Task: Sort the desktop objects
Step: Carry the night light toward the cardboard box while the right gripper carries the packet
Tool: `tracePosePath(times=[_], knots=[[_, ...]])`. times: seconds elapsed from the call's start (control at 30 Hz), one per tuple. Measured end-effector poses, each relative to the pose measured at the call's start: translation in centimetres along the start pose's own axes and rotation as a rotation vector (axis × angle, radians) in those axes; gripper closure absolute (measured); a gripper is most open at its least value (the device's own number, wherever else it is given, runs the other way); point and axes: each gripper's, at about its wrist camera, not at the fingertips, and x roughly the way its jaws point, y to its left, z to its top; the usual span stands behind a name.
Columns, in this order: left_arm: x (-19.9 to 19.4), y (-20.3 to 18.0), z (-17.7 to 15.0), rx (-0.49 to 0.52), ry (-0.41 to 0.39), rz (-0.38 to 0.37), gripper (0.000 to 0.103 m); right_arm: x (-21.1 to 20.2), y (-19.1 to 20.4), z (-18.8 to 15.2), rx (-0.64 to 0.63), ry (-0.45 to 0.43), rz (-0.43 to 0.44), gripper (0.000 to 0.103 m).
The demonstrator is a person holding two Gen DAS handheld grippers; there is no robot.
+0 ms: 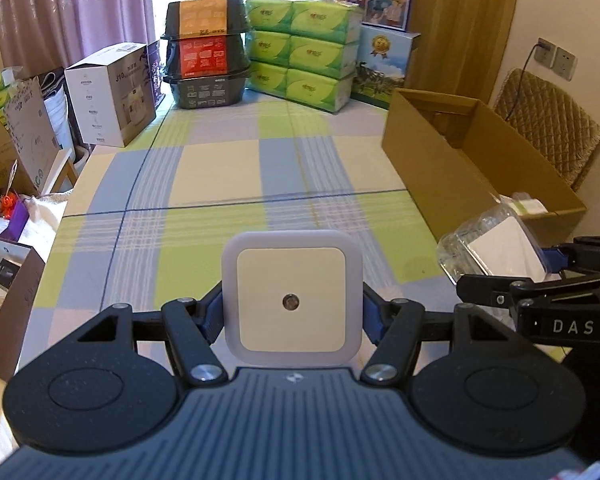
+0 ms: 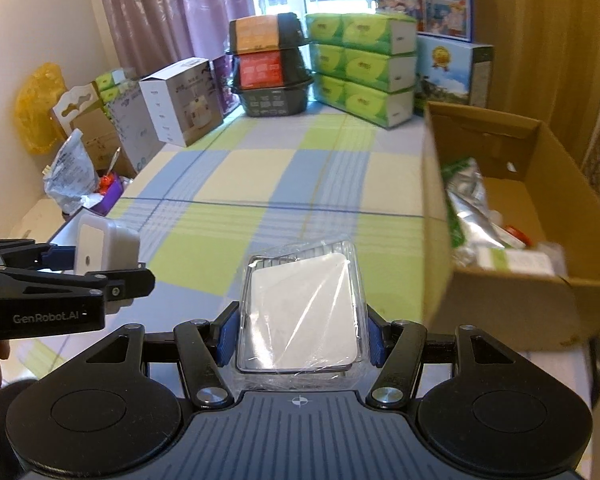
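Our left gripper clamps a square white plastic night light; our right gripper pinches a clear plastic-wrapped white pad, whose slick film could slip before reaching the brown cardboard box at the tabletop's right edge.

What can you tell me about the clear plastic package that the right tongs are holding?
The clear plastic package is a transparent, glossy blister shell with ribbed edges, and a white rounded-square item is sealed inside. The right tongs are shut on it, the blue pads pressing its two sides, so it is held in the air above the checked tablecloth, tilted slightly. The open cardboard box sits just to its right, without touching it. In the left wrist view the package shows near the box's front corner.
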Motion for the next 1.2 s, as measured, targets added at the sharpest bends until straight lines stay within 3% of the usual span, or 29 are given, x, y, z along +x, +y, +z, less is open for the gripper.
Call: tracePosePath(times=[0.57,1.2], knots=[[-1.2,-8.2,-2.3,0.083,0.025,-0.11,0.042,-7.1,-6.5,-5.7,0.099,-0.014,-0.156,0.046],[0.5,-15.5,-2.1,0.156,0.056,-0.183,0.042,-11.5,-13.4,-6.7,0.192,-0.058,-0.257,0.046]])
